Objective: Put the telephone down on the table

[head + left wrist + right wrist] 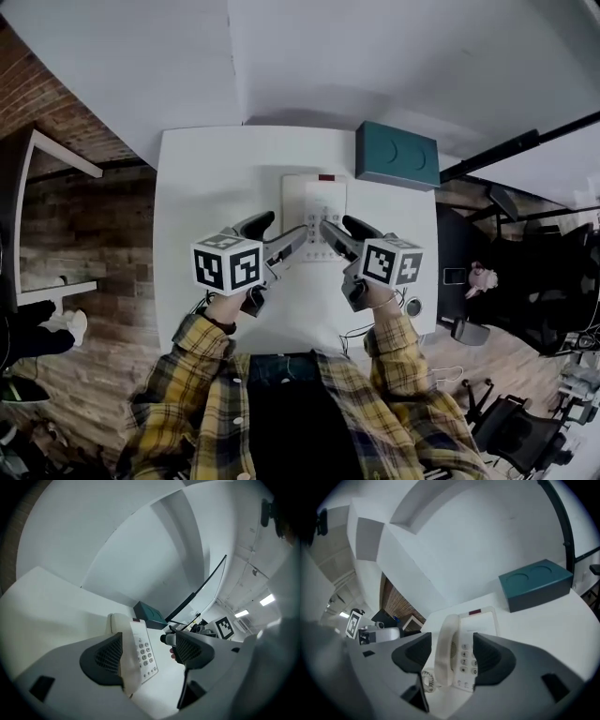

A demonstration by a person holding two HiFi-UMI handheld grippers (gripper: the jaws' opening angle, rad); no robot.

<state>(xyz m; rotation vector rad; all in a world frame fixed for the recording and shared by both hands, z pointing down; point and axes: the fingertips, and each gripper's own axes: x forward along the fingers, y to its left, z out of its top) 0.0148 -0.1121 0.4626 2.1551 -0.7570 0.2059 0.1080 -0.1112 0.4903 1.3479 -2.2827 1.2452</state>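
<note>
A white telephone (317, 202) lies flat on the white table (202, 187), its handset (444, 651) resting along the left side of the keypad (465, 657). My left gripper (278, 232) hovers at the phone's near left corner with its jaws wide apart. In the left gripper view the phone (140, 651) sits just ahead of the left gripper (150, 653), close to the left pad (110, 656). My right gripper (344, 228) is open at the near right corner. In the right gripper view the right gripper (452, 656) frames the handset, with gaps on both sides.
A teal box (397, 155) stands at the table's back right corner. The coiled cord (425, 679) hangs off the phone's near end. Office chairs (511, 427) crowd the floor to the right, and a brick wall (56, 112) is on the left.
</note>
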